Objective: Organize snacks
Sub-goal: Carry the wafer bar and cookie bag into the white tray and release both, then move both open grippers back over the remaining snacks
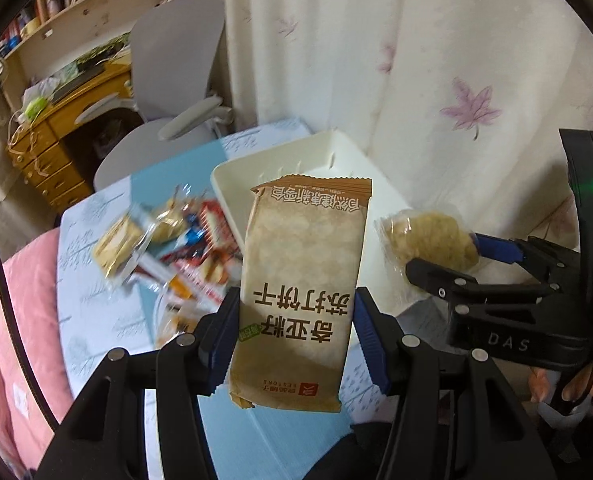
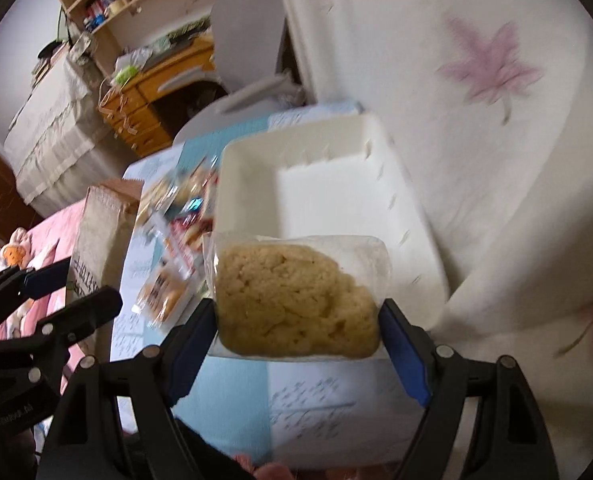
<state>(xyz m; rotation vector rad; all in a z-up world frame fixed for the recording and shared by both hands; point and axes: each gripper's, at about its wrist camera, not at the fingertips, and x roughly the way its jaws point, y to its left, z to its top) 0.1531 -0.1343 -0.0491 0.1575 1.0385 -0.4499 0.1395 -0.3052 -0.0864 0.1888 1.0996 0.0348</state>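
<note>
while both hands carry a snack apiece above the surface, the scene reads as follows.

cracker packet [image 1: 300, 304]: a tan paper-look packet with printed characters, clamped by its lower half between the blue pads of the left tool [image 1: 294, 334]; it stands upright and clear of the surface, gripped low, likely so the free end can go into the bin first.

clear-wrapped cake [image 2: 296, 300]: a crumbly yellow piece in a transparent wrapper, pinched across its width by the right tool [image 2: 298, 334], whose jaws stand wide because the piece is wide; it hangs over the near edge of the bin.

white bin [image 2: 248, 168]: an open plastic tub on the surface, close to the curtain; nothing shows inside it from either view, so the sorting looks barely started.

snack pile [image 1: 168, 248]: mixed wrapped packets, blurred, lying loose on the surface just left of the bin, probably the stock waiting to be sorted.

surface [image 1: 96, 280]: covered in a blue-and-white patterned cloth.

surroundings: a floral curtain [image 1: 456, 80] behind the bin, a grey chair [image 1: 168, 92] and a wooden desk [image 1: 56, 148] beyond, pink bedding [image 1: 12, 320] to the left.

step in hand: both pieces appear to be on the way to the bin; the next call is a drop over its open floor, with the tall packet at risk of catching the rim.
</note>
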